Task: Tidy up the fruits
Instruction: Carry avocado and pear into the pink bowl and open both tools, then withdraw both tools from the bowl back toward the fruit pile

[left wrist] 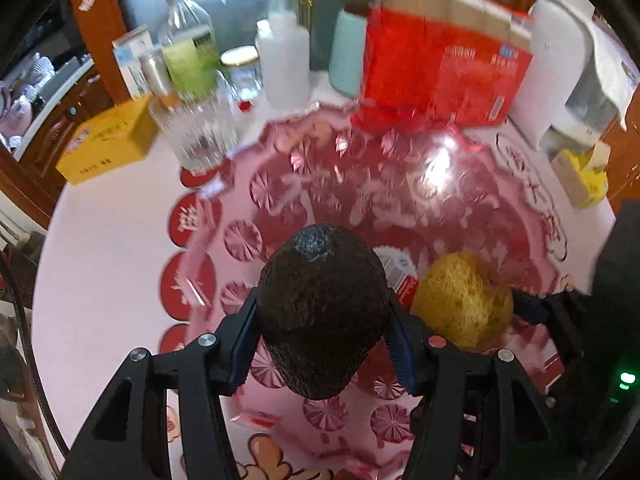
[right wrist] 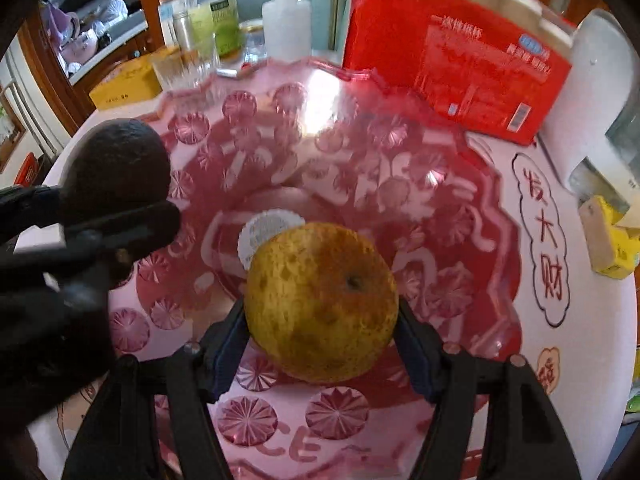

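Observation:
My left gripper is shut on a dark, rough-skinned avocado and holds it over the left side of a pink cut-glass bowl. My right gripper is shut on a yellow-orange citrus fruit and holds it over the middle of the same bowl. The citrus also shows in the left wrist view, right of the avocado. The avocado and left gripper also show in the right wrist view, at the bowl's left rim. The bowl's bottom holds only a white label.
Behind the bowl stand a red carton, a white squeeze bottle, a clear plastic bottle and a glass tumbler. A yellow box lies at the left. A white appliance stands at the right.

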Available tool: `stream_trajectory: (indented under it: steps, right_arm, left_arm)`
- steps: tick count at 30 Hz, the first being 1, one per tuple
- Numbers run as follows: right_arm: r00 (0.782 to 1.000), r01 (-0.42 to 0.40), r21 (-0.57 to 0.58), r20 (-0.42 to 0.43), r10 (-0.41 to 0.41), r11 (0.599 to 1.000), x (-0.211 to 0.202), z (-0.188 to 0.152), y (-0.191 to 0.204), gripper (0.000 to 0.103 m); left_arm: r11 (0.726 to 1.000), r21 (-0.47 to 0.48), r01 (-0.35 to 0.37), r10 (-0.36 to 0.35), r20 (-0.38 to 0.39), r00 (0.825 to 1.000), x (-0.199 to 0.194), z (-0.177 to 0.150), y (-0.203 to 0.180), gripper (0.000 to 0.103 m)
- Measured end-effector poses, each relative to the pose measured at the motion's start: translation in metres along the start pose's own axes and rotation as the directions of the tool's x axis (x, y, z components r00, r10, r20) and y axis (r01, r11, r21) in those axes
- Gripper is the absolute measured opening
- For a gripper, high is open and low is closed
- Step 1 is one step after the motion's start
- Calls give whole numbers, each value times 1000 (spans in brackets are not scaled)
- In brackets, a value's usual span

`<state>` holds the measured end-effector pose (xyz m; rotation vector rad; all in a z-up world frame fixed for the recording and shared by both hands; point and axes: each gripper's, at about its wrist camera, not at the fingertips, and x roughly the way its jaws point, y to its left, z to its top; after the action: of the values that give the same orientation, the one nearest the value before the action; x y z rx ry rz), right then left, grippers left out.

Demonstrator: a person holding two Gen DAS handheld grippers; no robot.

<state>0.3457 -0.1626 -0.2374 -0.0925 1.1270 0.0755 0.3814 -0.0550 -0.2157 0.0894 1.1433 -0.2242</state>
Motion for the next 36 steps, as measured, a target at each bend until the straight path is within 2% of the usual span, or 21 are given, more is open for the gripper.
stream_trajectory:
  steps: [4,6,8,13,14,15,17,20,25,31,36]
  right_arm:
    - [998,-10,-40,-67,8,999,5,-5,5,70]
    - [997,14,-101,-70,-21,995,1,-12,14,70]
    - [997,24,-113,-72,-32,993,-5,-20,18,70]
    - [995,-32,-103,-99,21,994,-21,-44,21,73]
    - [995,-40,-101,-99,30,994,-23,-47,21,74]
    - [995,-46,-93,-98,37,995,-24,-49,23,74]
    - [997,-26,-75,-69,21,997,-31,-52,21,75]
    - [1000,10,-23,-10,-11,1000,-40,-50,10,75]
    - [999,-1,3,37,1,1000,-58,-44,0,76]
    - [993,-80,30,92,77,996,-71,-45,5,75]
    - [987,-127,81,111,118,989,-86,-50,3,75]
  left_arm:
    - [1000,-13,25,-26,-35,999,18,-5,2,56]
    - [1000,-8,30,-31,-36,999,18,-8,3,56]
    - [999,24,27,-26,-48,998,16,-14,-2,56]
    - [998,49,45,-41,-87,995,9,-32,-9,57]
    - [998,53,45,-41,-76,996,5,-35,-10,61]
    - [997,60,37,-33,-60,998,0,-37,-11,76]
    - [997,75,27,-26,-9,1000,-14,-38,-14,93]
    - [994,104,-14,6,78,997,-37,-36,-19,98]
    - [993,115,-27,14,115,993,-58,-32,-21,99]
    - [995,103,-16,0,153,988,-82,-40,-21,99]
    - [994,99,-45,28,170,985,-100,-51,-18,99]
